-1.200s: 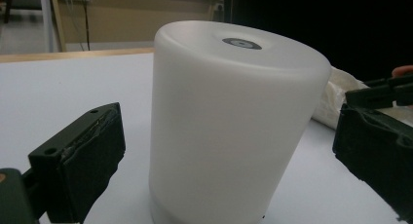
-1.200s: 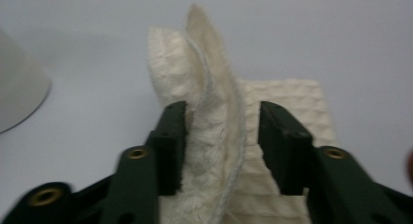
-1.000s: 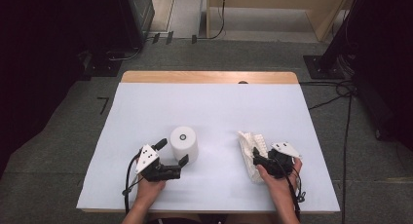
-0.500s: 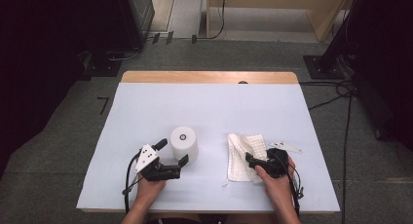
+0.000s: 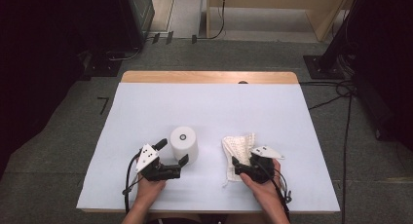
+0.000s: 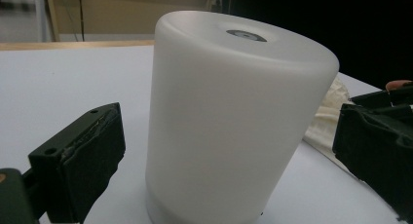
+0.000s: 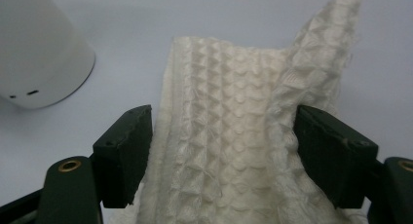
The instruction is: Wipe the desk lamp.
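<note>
High view. The white cylinder (image 5: 183,144) stands upright on the bench (image 5: 146,107), left of centre. The left claw (image 5: 171,158) lies at the cylinder's 7 o'clock, its jaws spread to either side of the base without visibly pressing. The cream waffle-weave cloth (image 5: 235,152) lies crumpled at the cylinder's 3 o'clock, its long axis running roughly 12 to 6. The right claw (image 5: 242,168) sits at the cloth's 6 o'clock end, pointing toward 11. The right hand (image 5: 263,187) is the nearer to the cloth; the left hand (image 5: 148,189) is nearer the cylinder.

Left gripper view. The cylinder (image 6: 234,117) stands between the two black jaws, frosted white, smooth, with a small dark ring on its flat top. A gap shows on both sides, so the claw (image 6: 229,151) is spread and grips nothing. An edge of the cloth (image 6: 324,121) shows at 3 o'clock behind the cylinder.

Right gripper view. The cloth (image 7: 229,136) runs from 6 toward 1 o'clock between the jaws, ridged, soft and folded in layers. The jaws have just been closing, with the cloth between them; the pads stand at its edges and do not appear to squeeze it, so the claw (image 7: 221,156) is judged spread. The cylinder's base (image 7: 34,63) sits at 10 o'clock.
</note>
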`<state>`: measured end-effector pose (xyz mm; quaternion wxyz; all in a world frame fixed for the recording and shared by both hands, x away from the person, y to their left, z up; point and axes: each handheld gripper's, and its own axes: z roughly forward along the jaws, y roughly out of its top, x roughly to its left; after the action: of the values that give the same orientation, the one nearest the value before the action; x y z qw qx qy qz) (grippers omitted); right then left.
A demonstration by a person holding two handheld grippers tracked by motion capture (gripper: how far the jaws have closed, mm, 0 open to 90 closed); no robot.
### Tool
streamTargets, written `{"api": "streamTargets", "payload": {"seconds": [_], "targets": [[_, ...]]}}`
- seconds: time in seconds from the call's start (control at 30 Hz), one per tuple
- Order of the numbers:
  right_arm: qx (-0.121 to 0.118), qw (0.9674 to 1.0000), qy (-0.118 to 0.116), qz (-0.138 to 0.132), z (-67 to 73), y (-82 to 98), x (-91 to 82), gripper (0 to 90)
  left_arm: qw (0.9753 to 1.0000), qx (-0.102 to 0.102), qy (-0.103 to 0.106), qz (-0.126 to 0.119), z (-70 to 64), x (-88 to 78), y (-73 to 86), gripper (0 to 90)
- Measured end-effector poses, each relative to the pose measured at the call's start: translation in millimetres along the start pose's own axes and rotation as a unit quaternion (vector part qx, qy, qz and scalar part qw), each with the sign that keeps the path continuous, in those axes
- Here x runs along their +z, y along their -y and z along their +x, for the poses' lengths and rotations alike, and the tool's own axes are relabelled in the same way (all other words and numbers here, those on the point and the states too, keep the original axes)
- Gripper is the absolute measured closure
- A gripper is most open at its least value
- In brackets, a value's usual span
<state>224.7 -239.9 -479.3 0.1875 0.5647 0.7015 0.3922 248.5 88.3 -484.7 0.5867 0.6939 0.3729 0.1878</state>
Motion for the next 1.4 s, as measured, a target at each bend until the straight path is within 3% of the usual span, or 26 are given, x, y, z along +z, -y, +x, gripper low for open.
{"api": "streamTargets", "payload": {"seconds": [0.07, 0.2, 0.27, 0.3, 0.33, 0.37, 0.43, 0.47, 0.53, 0.63, 0.7, 0.8, 0.87, 0.93, 1.0, 1.1, 1.17, 1.23, 1.33, 1.4], "targets": [[-0.018, 0.9998, -0.001, -0.002, 5.1, 0.7, 0.0, 23.6, 1.0, 0.0, 0.0, 0.0, 0.0, -0.1, 0.0, 0.0], [-0.007, 0.9998, 0.004, -0.018, -0.1, -2.1, -6.3, 24.1, 1.0, -0.001, -0.001, 0.0, 0.2, -0.4, 0.0, 0.0], [-0.007, 0.9994, 0.028, -0.017, -5.8, -3.2, -7.6, 24.4, 1.0, -0.001, -0.001, 0.0, 0.2, -0.2, 0.0, 0.0], [-0.001, 0.9978, 0.065, -0.011, -12.7, -3.5, -7.6, 23.6, 1.0, 0.0, -0.003, 0.0, -0.1, -0.1, 0.0, 0.0], [-0.001, 0.9978, 0.065, -0.011, -12.7, -3.5, -7.6, 23.6, 1.0, 0.0, -0.003, 0.0, -0.1, -0.1, 0.0, 0.0], [0.011, 0.9954, 0.094, -0.015, -17.1, -3.3, -9.4, 23.3, 1.0, 0.0, -0.003, 0.0, -0.1, -0.1, 0.0, 0.0], [0.011, 0.9947, 0.099, -0.023, -16.2, -3.2, -11.5, 23.7, 1.0, 0.0, -0.003, 0.001, -0.2, 0.1, 0.0, 0.0], [0.004, 0.9946, 0.099, -0.033, -12.7, -3.1, -13.5, 25.5, 1.0, 0.001, -0.004, 0.001, -0.2, 0.1, 0.0, 0.0], [-0.017, 0.9966, 0.062, -0.051, -2.3, -3.1, -17.5, 35.9, 1.0, 0.002, -0.005, 0.003, -0.4, 0.2, 0.0, 0.0], [-0.027, 0.9986, 0.012, -0.044, 14.4, -1.3, -13.0, 41.2, 1.0, 0.002, -0.005, 0.004, -0.6, 0.4, 0.1, 0.0], [-0.021, 0.9992, 0.019, -0.029, 22.3, 2.3, -3.8, 42.5, 1.0, -0.001, -0.004, 0.006, -0.2, 1.1, 0.1, 0.0], [-0.045, 0.9986, 0.027, 0.006, 31.8, 8.4, 11.1, 41.9, 1.0, -0.001, -0.005, 0.008, 0.0, 1.2, 0.1, 0.0], [-0.07, 0.9957, 0.056, 0.022, 38.2, 11.6, 16.7, 42.8, 1.0, -0.001, -0.005, 0.008, 0.1, 1.2, 0.1, 0.0], [-0.077, 0.9932, 0.082, 0.03, 42.0, 12.7, 19.8, 43.7, 1.0, -0.004, -0.004, 0.007, 0.4, 1.1, 0.1, 0.0], [-0.087, 0.9918, 0.088, 0.035, 44.4, 14.0, 21.2, 45.1, 0.9999, -0.008, -0.004, 0.007, 1.2, 0.9, 0.0, 0.0], [-0.097, 0.991, 0.085, 0.034, 43.8, 14.6, 20.9, 48.5, 0.9999, -0.009, -0.004, 0.008, 1.8, 0.8, -0.1, 0.0], [-0.096, 0.9923, 0.07, 0.036, 41.0, 14.2, 19.9, 62.2, 0.9999, -0.009, -0.004, 0.008, 1.7, 0.8, 0.0, 0.0], [-0.101, 0.9907, 0.084, 0.034, 37.3, 14.1, 18.4, 78.5, 0.9999, -0.009, -0.005, 0.008, 1.6, 0.8, -0.1, 0.0], [-0.072, 0.9954, 0.057, 0.028, 25.7, 10.7, 14.0, 83.0, 0.9999, -0.009, -0.004, 0.008, 1.8, 0.9, -0.1, 0.0], [-0.066, 0.9973, 0.032, 0.005, 22.5, 7.5, 6.0, 83.2, 0.9999, -0.009, -0.004, 0.009, 2.0, 1.1, -0.1, 0.0]]}}
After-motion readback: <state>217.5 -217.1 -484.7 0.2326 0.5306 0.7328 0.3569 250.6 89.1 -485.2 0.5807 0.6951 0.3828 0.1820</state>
